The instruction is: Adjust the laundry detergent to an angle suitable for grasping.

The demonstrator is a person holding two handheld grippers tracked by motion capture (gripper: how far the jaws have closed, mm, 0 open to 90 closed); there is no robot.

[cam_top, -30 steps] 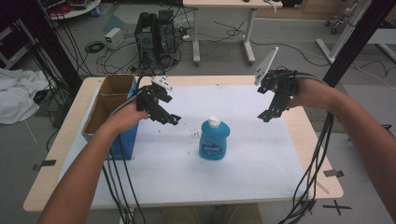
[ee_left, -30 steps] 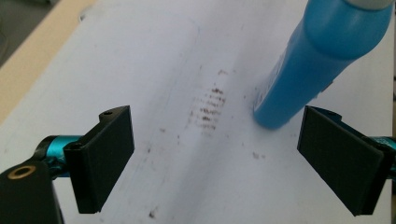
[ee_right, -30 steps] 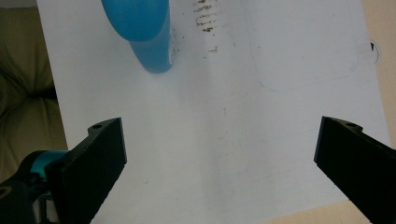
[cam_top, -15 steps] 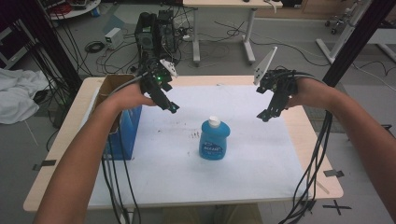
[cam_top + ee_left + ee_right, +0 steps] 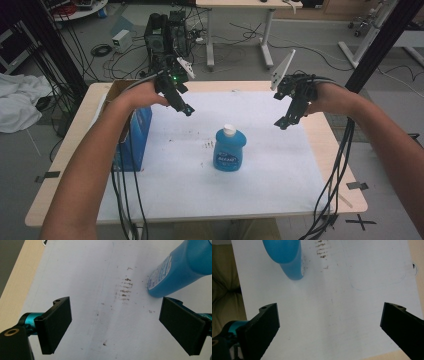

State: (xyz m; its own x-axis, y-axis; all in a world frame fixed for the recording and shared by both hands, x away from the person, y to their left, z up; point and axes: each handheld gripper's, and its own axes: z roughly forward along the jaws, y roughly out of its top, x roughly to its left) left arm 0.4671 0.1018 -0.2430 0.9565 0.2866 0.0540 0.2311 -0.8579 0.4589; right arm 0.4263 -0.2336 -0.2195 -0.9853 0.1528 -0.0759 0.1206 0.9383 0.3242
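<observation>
A blue bottle (image 5: pixel 230 149) with a white cap stands upright near the middle of the white sheet (image 5: pixel 260 180). My left gripper (image 5: pixel 186 108) hovers above the sheet to the bottle's back left, open and empty; in the left gripper view the bottle (image 5: pixel 180 267) lies at the upper right beyond the jaws. My right gripper (image 5: pixel 283 122) hangs to the bottle's back right, open with nothing between its jaws. In the right gripper view the bottle (image 5: pixel 287 257) appears at the top left.
A blue box (image 5: pixel 135 140) with an open cardboard top stands at the table's left edge under my left forearm. Brown smudges (image 5: pixel 125 288) mark the sheet beside the bottle. Cables hang off the table's front. Desks and computer gear stand on the floor behind.
My left gripper has risen and moved back and to the right, away from the blue box. The right gripper and the bottle have stayed about where they were.
</observation>
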